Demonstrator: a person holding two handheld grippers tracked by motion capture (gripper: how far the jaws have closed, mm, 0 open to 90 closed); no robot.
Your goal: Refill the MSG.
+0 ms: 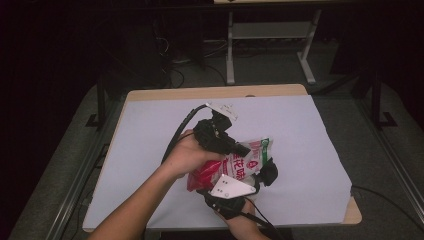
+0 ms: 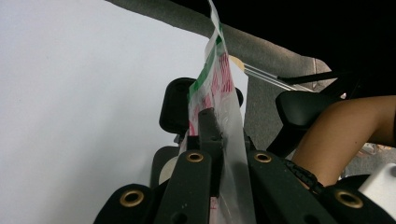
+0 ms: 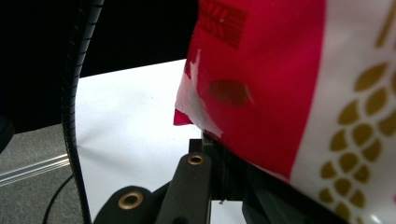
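Note:
A plastic snack bag, red and white with a green top edge, is held above the middle of the white-covered table. My left gripper comes in from the left and is shut on the bag's thin film, which stands edge-on between its jaws. My right gripper reaches up from the near side. It is shut on the lower edge of the bag, where red film with gold grain print hangs over its jaws. A black part of the right gripper shows behind the bag.
The wooden table edge runs along the far side. Beyond it stand white desk legs on a dark floor. A black cable hangs at the left of the right gripper view. A forearm crosses the left gripper view's right side.

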